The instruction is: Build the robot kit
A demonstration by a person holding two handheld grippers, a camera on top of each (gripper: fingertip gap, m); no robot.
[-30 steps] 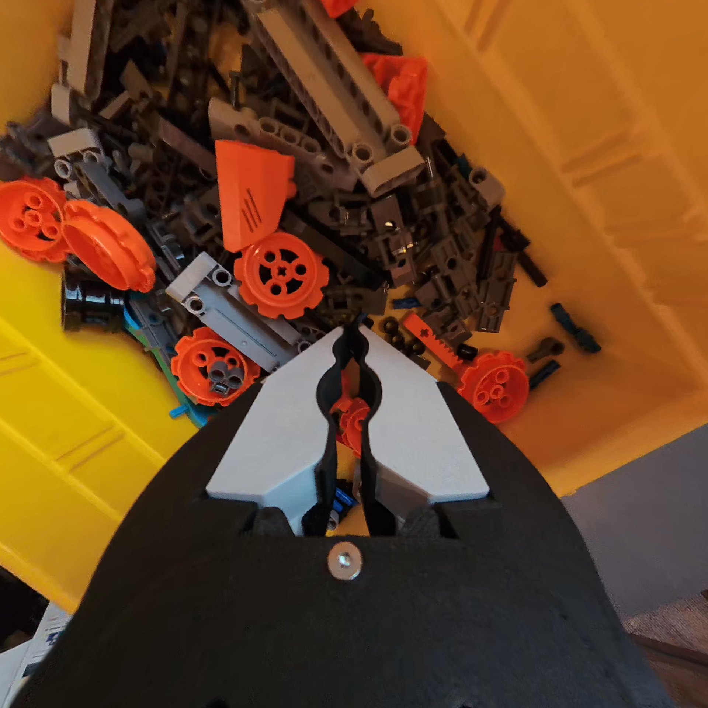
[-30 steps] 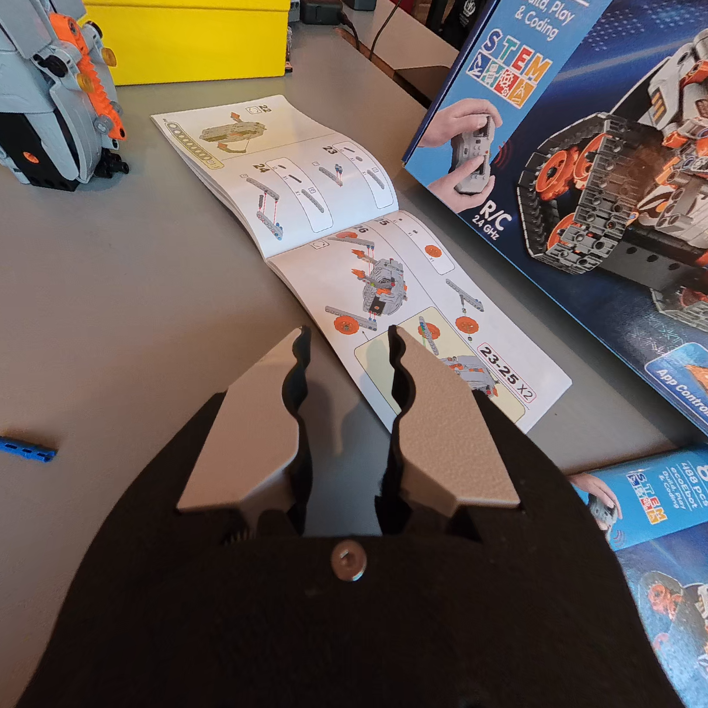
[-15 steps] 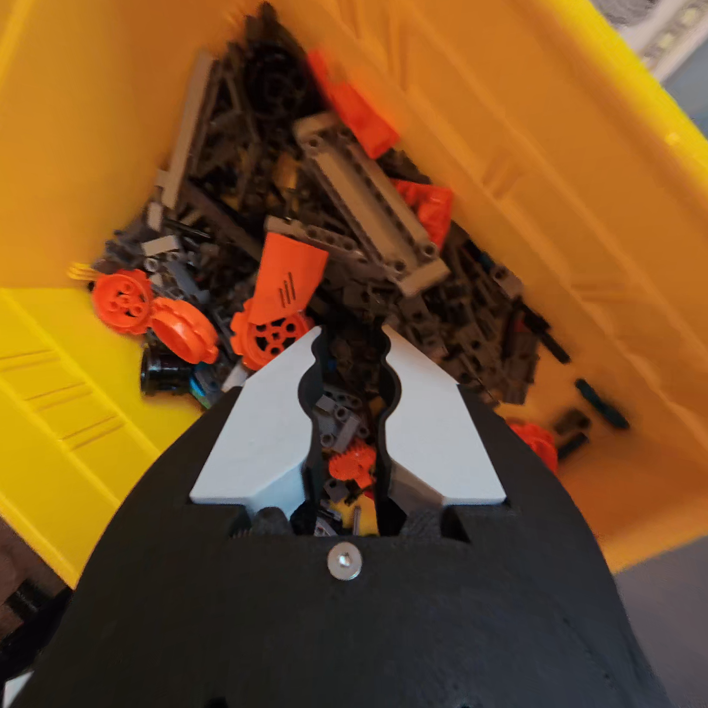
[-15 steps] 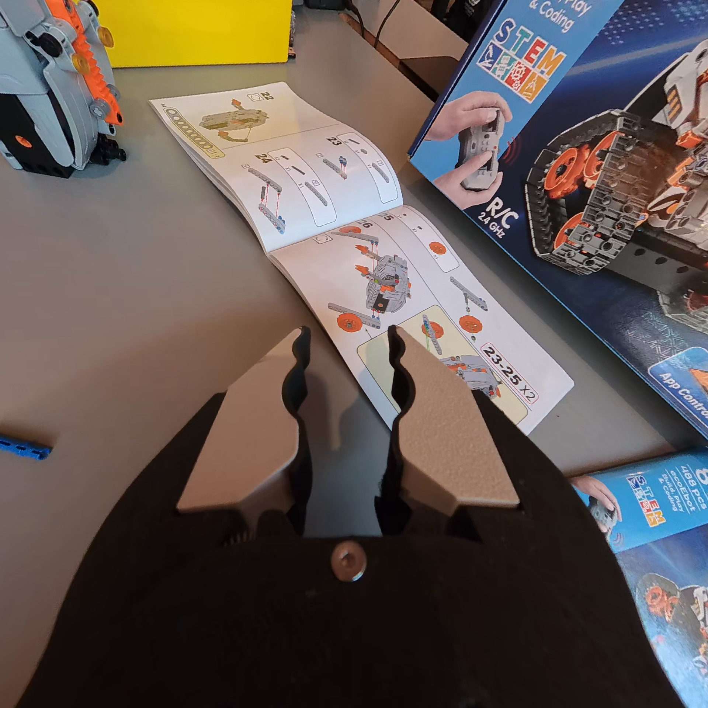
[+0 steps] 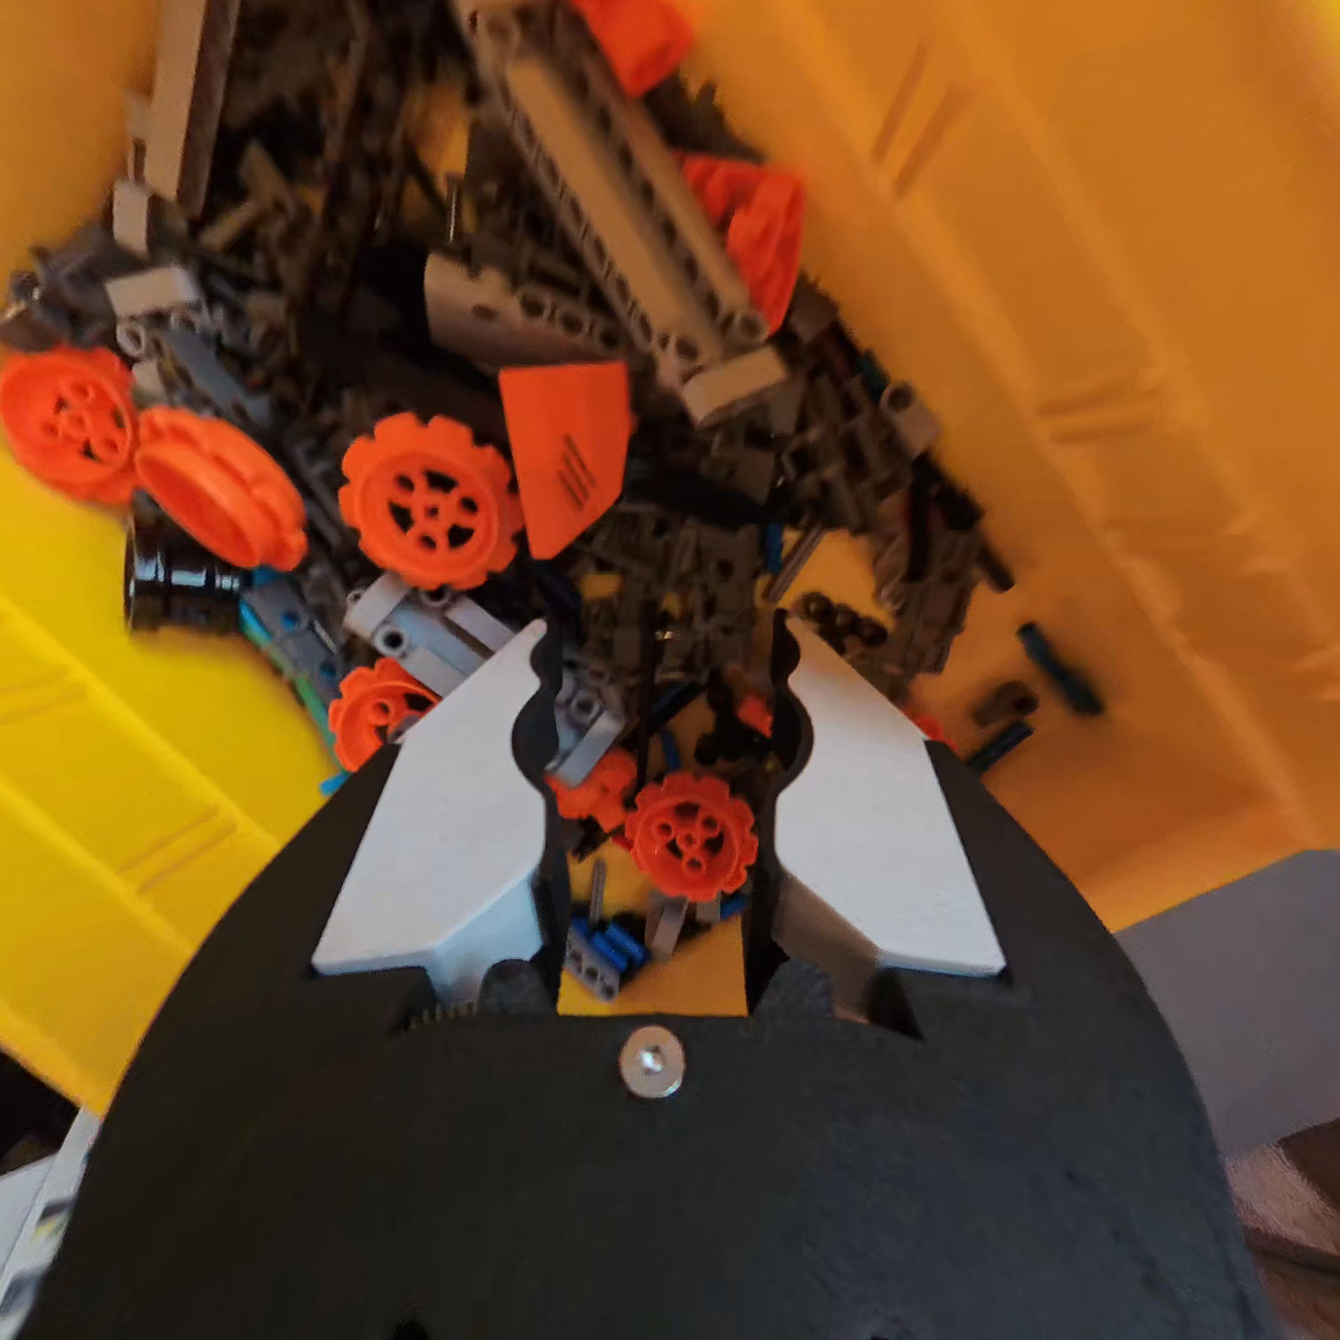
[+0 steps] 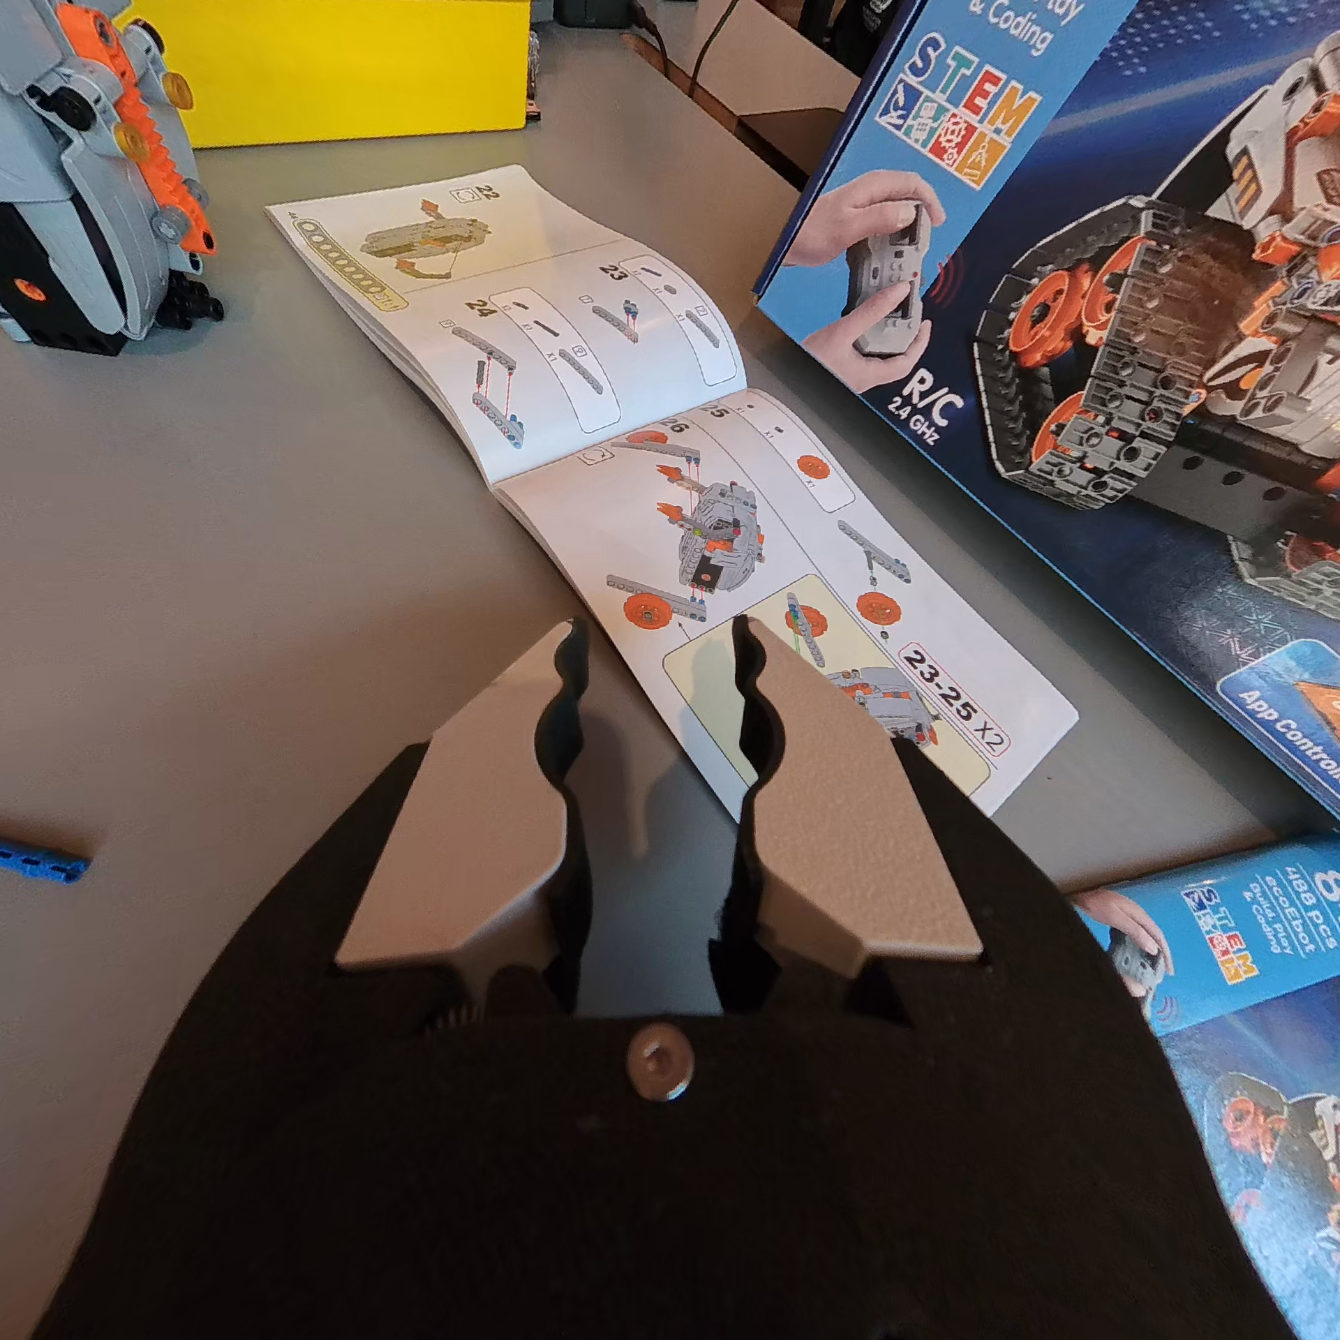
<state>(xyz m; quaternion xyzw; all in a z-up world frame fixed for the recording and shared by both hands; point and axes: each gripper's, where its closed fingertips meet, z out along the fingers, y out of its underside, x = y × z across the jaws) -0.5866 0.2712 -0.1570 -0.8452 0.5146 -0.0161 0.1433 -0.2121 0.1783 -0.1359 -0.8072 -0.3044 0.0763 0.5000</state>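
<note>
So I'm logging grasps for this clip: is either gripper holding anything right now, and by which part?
Nothing is held. The left gripper is open over the yellow bin, an orange wheel loose between its jaws. The right gripper is open above the booklet.

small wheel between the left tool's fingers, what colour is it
Orange. The small wheel shows best in the left wrist view, lying in the yellow bin.

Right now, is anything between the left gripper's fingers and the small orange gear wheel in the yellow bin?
Nothing visible. The left gripper is open, and the small orange gear wheel lies uncovered between its fingers, beside the right one, on loose parts in the yellow bin.
</note>
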